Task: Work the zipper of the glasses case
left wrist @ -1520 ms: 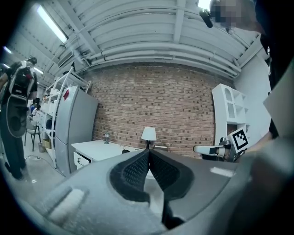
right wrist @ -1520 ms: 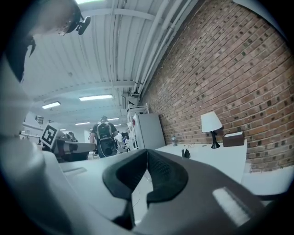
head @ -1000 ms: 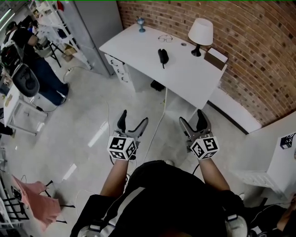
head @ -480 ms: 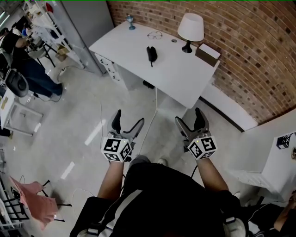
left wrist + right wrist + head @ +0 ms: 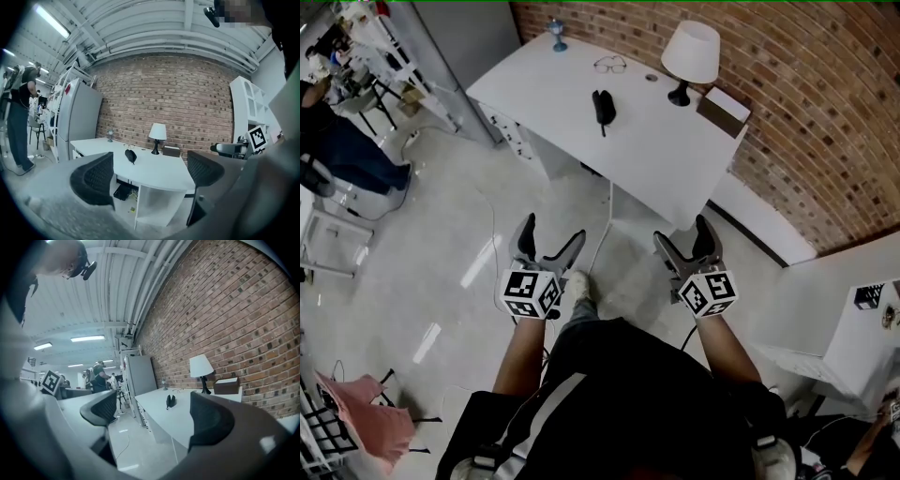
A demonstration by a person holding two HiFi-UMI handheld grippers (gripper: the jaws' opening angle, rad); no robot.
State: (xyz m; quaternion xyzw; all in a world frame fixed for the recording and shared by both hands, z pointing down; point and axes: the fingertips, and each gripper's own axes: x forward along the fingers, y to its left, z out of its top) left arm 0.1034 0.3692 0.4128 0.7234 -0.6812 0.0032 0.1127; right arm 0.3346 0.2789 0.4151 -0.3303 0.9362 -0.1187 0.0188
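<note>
As fingers [image 5: 525, 240] just opened wider (empty), glasses case [image 5: 602, 105] on desk [image 5: 675, 145], well ahead

A red brick wall [image 5: 825, 112] backs a white desk [image 5: 675, 159] with 1 lamp [image 5: 691, 52] over a pale glossy floor [image 5: 441, 216]

Black top [image 5: 628, 394], sleeves ending above the forearms. Pale strap [image 5: 546, 412] slants across it. One light shoe [image 5: 579, 284]. Left gripper [image 5: 552, 230] and right gripper [image 5: 682, 232]: grey jaws, black ribbed pads [image 5: 93, 180], white cube [image 5: 530, 292] with black square markers.
</note>
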